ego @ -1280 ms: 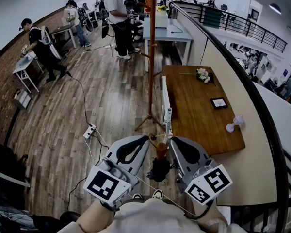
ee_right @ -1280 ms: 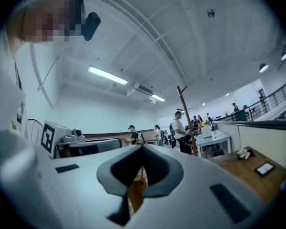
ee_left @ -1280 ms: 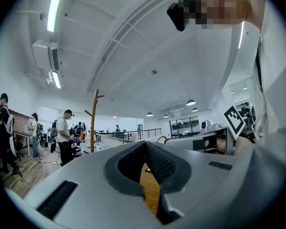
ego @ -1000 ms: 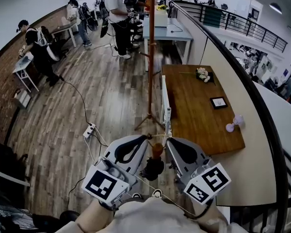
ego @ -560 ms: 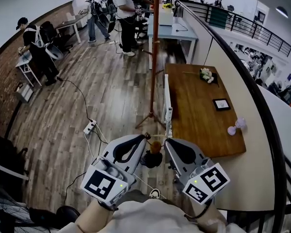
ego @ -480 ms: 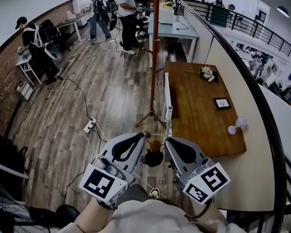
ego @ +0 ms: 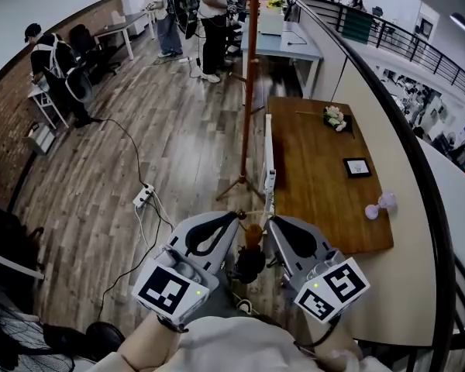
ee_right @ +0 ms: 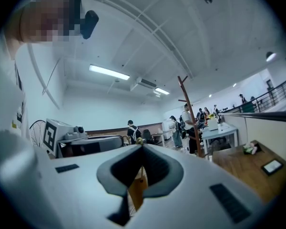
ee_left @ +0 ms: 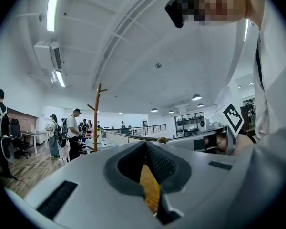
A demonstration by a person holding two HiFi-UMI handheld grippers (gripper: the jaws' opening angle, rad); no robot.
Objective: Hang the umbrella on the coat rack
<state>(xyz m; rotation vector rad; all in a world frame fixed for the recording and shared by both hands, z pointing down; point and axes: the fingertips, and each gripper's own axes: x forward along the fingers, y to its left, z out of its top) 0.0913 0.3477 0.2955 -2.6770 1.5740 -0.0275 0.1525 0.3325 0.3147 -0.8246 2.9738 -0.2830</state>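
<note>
A folded dark umbrella [ego: 249, 264] with a brown wooden handle [ego: 254, 235] hangs between my two grippers, close to my body. A thin pale loop cord [ego: 252, 213] runs from the handle to both sets of jaws. My left gripper [ego: 235, 216] [ee_left: 144, 142] is shut on one end of the cord, my right gripper [ego: 270, 218] [ee_right: 142, 143] on the other. The handle shows as an orange sliver behind the jaws in both gripper views. The wooden coat rack [ego: 248, 91] [ee_left: 96, 113] [ee_right: 189, 113] stands straight ahead on the floor, a few steps away.
A wooden desk [ego: 325, 169] with flowers, a small frame and a pink object lies right of the rack behind a white partition [ego: 267, 161]. A power strip [ego: 143, 198] and cables lie on the floor to the left. Several people stand near a blue table [ego: 291, 41] beyond the rack.
Both grippers have kept their hold while the umbrella swung slightly between them. The view has shifted a little toward the rack, and the people at the back have moved.
</note>
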